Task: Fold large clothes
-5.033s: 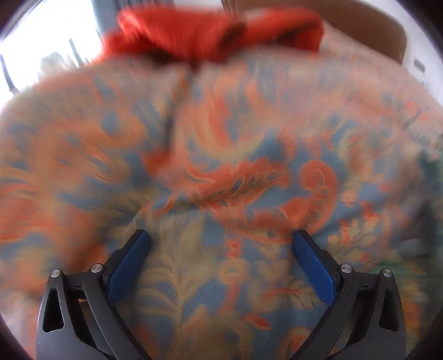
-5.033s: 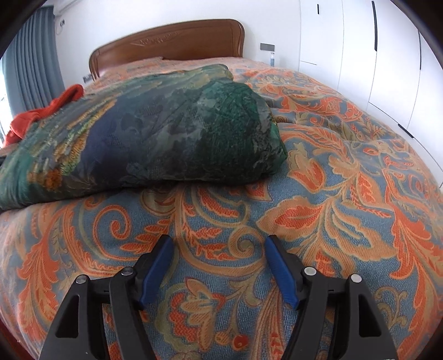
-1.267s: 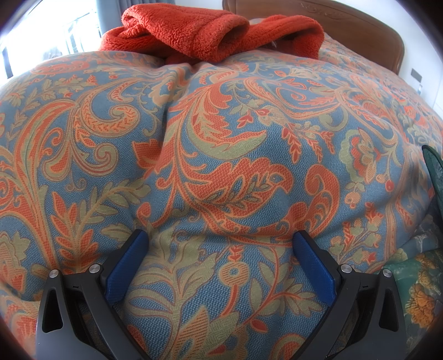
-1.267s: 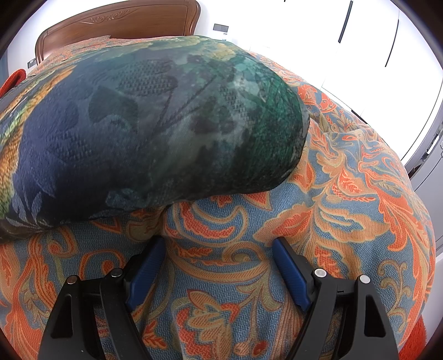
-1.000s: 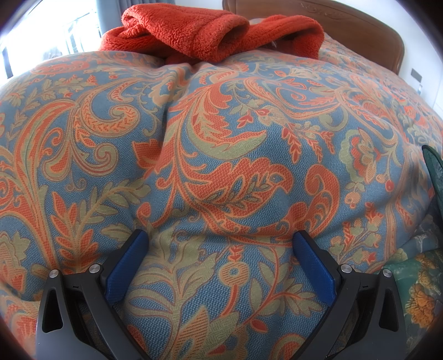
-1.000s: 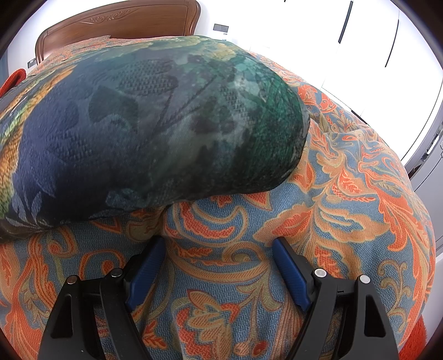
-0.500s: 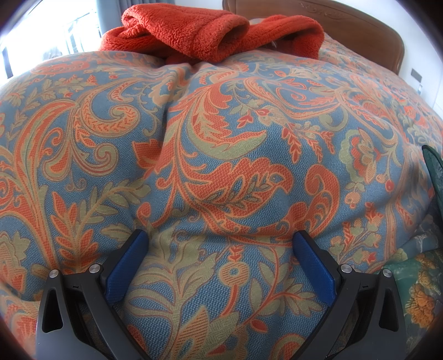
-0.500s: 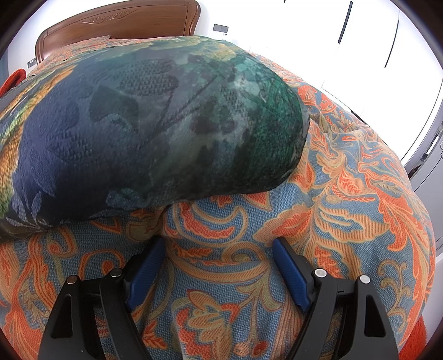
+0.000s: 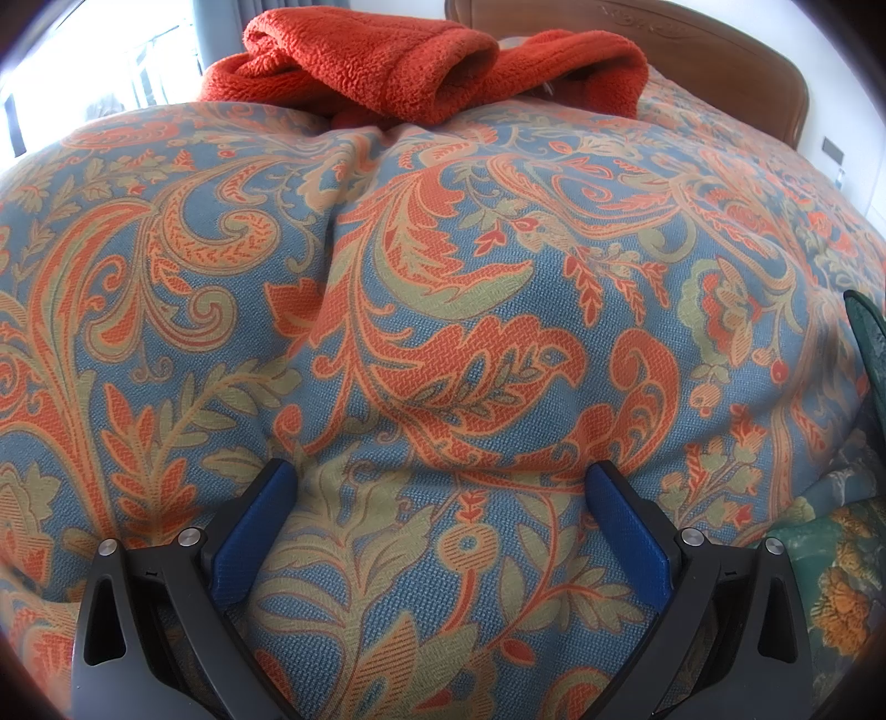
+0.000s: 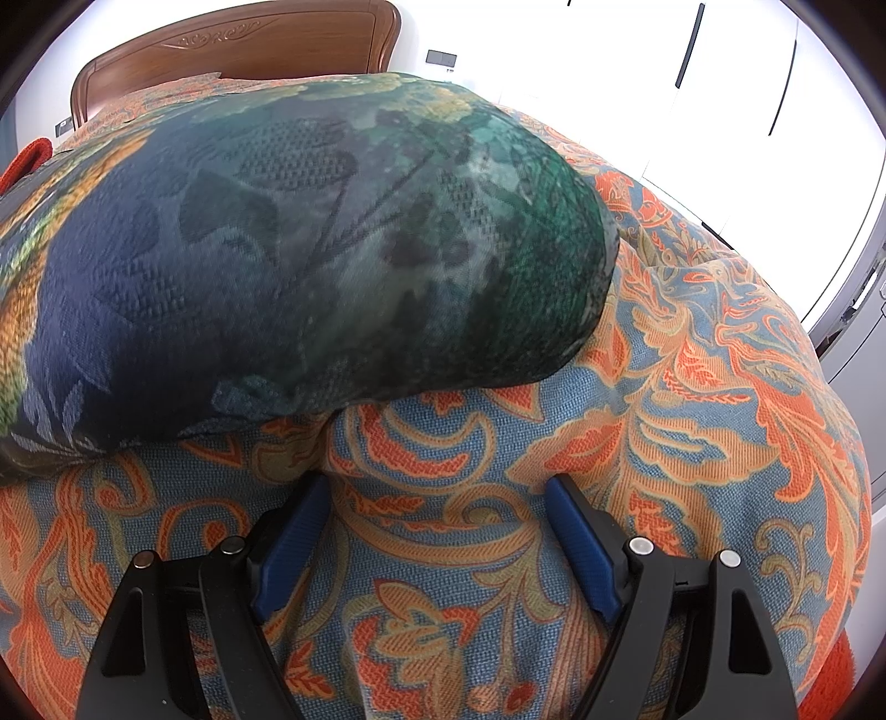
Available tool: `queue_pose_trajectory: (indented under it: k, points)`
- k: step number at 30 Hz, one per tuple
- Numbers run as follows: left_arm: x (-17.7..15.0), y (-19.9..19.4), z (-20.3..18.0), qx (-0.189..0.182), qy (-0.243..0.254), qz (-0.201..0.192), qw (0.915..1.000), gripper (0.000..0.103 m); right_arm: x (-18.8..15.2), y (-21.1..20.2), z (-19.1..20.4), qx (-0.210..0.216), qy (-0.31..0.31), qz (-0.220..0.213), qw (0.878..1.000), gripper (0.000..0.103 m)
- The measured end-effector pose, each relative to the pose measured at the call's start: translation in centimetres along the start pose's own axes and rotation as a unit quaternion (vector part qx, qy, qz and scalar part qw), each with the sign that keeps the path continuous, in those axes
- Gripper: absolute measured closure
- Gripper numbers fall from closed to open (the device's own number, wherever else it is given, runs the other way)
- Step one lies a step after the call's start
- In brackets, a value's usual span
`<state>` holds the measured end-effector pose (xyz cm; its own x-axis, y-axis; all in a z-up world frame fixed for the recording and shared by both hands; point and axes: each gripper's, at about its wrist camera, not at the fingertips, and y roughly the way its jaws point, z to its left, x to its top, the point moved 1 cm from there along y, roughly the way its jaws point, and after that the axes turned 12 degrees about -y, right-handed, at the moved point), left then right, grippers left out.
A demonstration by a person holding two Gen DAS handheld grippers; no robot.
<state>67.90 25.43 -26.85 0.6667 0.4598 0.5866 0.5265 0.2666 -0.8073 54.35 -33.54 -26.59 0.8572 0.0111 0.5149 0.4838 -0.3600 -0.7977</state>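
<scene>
A large blue quilt with orange and green scrollwork [image 9: 443, 310] covers the bed and fills the left wrist view; it also shows in the right wrist view [image 10: 692, 387]. My left gripper [image 9: 440, 487] is open and pressed low against the quilt, a bulge of fabric between its blue fingers. My right gripper [image 10: 440, 498] is open too, pressed into a fold of the same quilt just below a folded dark green and blue cloth [image 10: 310, 243] that lies on top. An edge of that dark cloth shows at the right of the left wrist view [image 9: 864, 343].
A crumpled red fleece garment [image 9: 421, 61] lies at the far side of the bed, near the wooden headboard [image 9: 720, 44]. The headboard also shows in the right wrist view [image 10: 238, 50]. White wardrobe doors [image 10: 720, 99] stand to the right.
Over the last second nothing has visibly moved. Five seconds ago my right gripper was farther back from the dark cloth, and the left wrist view was blurred by motion.
</scene>
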Motion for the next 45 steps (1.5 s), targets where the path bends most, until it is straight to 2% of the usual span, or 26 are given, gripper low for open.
queue_pose_trajectory:
  k: [31,45]
  points:
    - [-0.1,-0.1,0.1,-0.001,0.0,0.0,1.0,0.0,0.9,0.7,3.6,-0.015,0.0,-0.004,1.0,0.021]
    - [-0.1,-0.1,0.1,-0.001,0.0,0.0,1.0,0.0,-0.2,0.9,2.5,-0.011,0.002,-0.013,1.0,0.02]
